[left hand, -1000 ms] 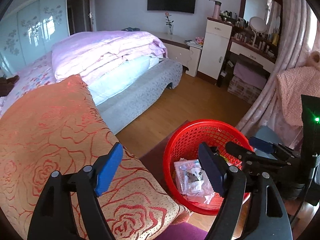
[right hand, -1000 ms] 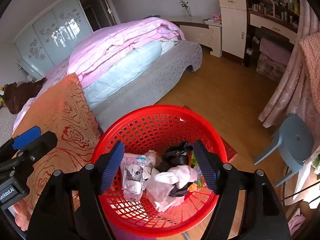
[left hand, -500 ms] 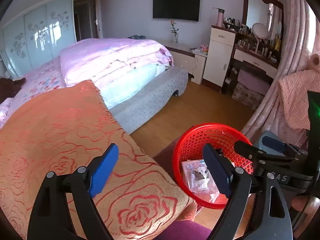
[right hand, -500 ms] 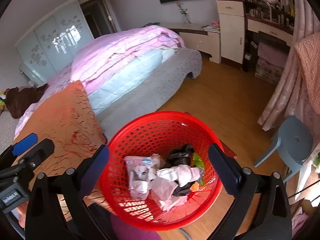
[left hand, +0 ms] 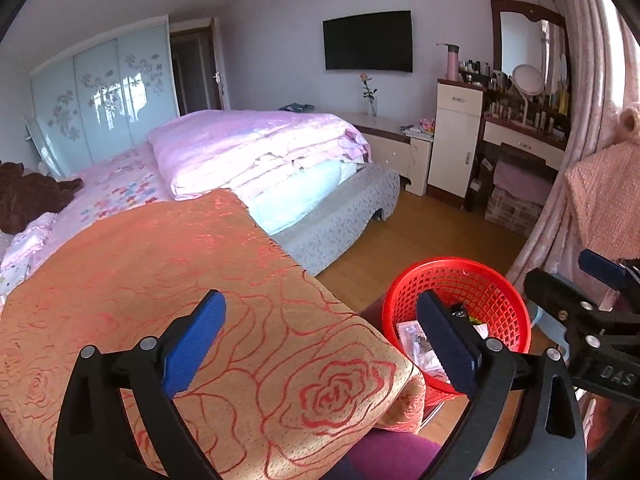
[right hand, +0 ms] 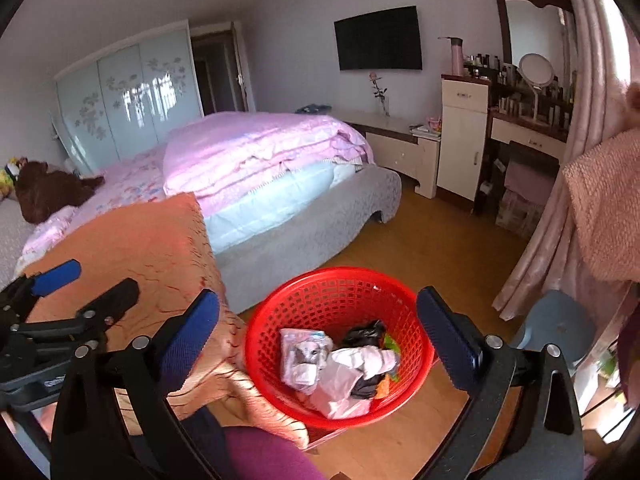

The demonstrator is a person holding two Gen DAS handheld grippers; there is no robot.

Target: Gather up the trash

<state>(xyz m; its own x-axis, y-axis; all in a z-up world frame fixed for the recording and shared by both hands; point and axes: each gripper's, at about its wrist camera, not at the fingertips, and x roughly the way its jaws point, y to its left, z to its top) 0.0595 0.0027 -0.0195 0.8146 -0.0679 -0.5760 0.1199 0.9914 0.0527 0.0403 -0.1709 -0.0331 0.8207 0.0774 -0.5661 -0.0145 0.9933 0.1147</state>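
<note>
Trash [right hand: 340,364] lies piled in one red basket [right hand: 332,280], at the lower centre of the right wrist view and at the lower right of the left wrist view. The pile is crumpled: a printed white wrapper [right hand: 300,356], a pale pink plastic bag [right hand: 340,384], one black bag [right hand: 362,334], and scraps of green and orange. The basket is round, of open plastic mesh, and stands on the wooden floor [right hand: 440,248] beside an orange rose-patterned cloth [left hand: 160,272]. One bed [left hand: 260,152] fills the upper left. Two grippers show. The left gripper [left hand: 320,336] has its jaws opening, nothing between them. The right gripper [right hand: 318,336] has its jaws wide apart, empty, above the basket.
</note>
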